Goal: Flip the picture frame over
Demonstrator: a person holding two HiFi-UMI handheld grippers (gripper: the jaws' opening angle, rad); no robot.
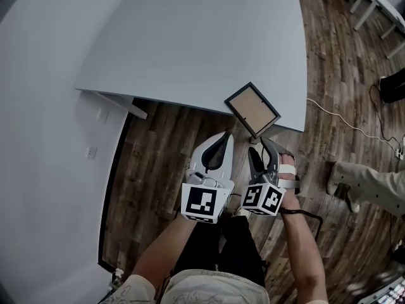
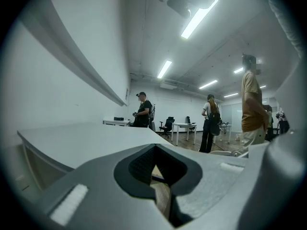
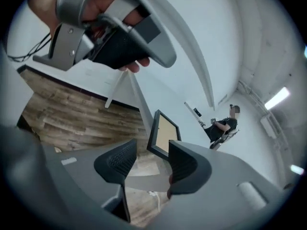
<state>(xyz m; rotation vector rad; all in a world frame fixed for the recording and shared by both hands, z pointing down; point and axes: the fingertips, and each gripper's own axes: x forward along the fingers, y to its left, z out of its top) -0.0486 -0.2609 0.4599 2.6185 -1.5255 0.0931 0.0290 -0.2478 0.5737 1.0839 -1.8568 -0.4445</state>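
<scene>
1. Well, the flat picture frame with a black rim and a tan middle (image 1: 252, 109) lies on the big pale grey table (image 1: 190, 43). It is right at the near edge, with the tan side up. One corner seems to poke out a little past the edge.
2. The person stands close to that edge and holds both tools low, over the brown wood floor (image 1: 158, 163).
3. The left gripper (image 1: 224, 138) has its two jaws pressed together at the tips. Nothing is held in it. It is near the frame but not touching it.
4. The right gripper (image 1: 258, 147) has its jaws apart, with nothing between them. It points up at the frame, which shows just past the gap in the right gripper view (image 3: 165, 135). It does not touch the frame either.
5. I think the flip has not begun yet. This looks like the reaching step.
6. Next, I think the open right tool needs to slide up to the corner that pokes out, with one jaw over and one under.
7. Then it must pinch the rim and turn the frame over. The grip should be firm, or the frame could slip off the edge and fall to the floor.
</scene>
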